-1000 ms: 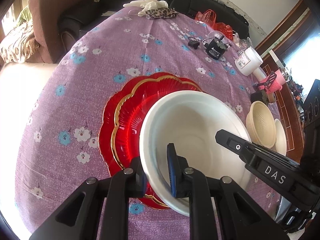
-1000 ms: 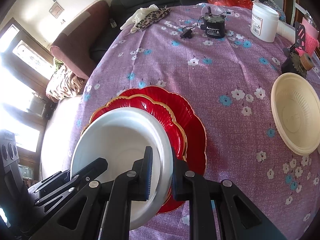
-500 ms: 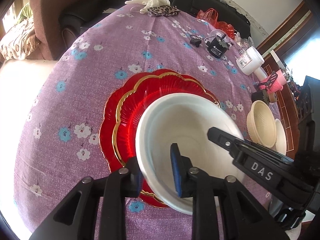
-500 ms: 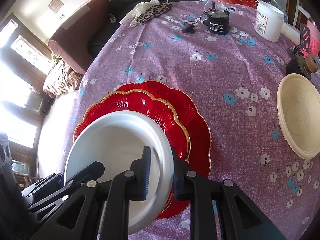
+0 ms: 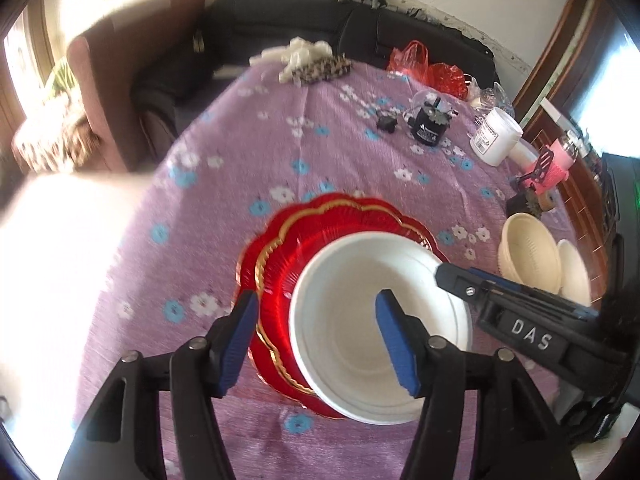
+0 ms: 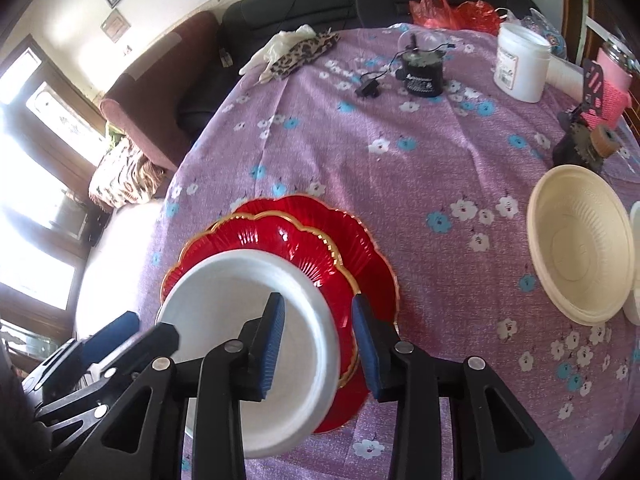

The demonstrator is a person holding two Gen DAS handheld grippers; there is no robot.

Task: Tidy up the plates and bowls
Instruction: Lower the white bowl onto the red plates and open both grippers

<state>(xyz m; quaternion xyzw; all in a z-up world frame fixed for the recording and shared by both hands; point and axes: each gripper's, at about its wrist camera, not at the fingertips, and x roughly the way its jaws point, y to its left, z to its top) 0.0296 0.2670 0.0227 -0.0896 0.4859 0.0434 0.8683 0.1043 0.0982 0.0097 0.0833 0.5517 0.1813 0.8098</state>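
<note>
A white bowl (image 5: 352, 320) rests on two stacked red plates with gold rims (image 5: 288, 248) on the purple flowered tablecloth. My left gripper (image 5: 316, 336) is open, its fingers straddling the bowl's near left rim. My right gripper (image 6: 318, 338) is open too, its fingers on either side of the bowl's (image 6: 240, 320) right rim above the red plates (image 6: 320, 236). A cream bowl (image 6: 580, 248) sits to the right, with another pale dish (image 5: 574, 276) beside it.
At the far side of the table are a black device with a cable (image 6: 422, 70), a white jar (image 6: 520, 68), a pink item (image 6: 608, 92), gloves and a leopard cloth (image 6: 296, 50), and a red bag (image 6: 448, 8). A sofa and armchair stand behind the table.
Both grippers have opened and let go of the white bowl, which now sits on the red plates. The left wrist view has tilted up and back.
</note>
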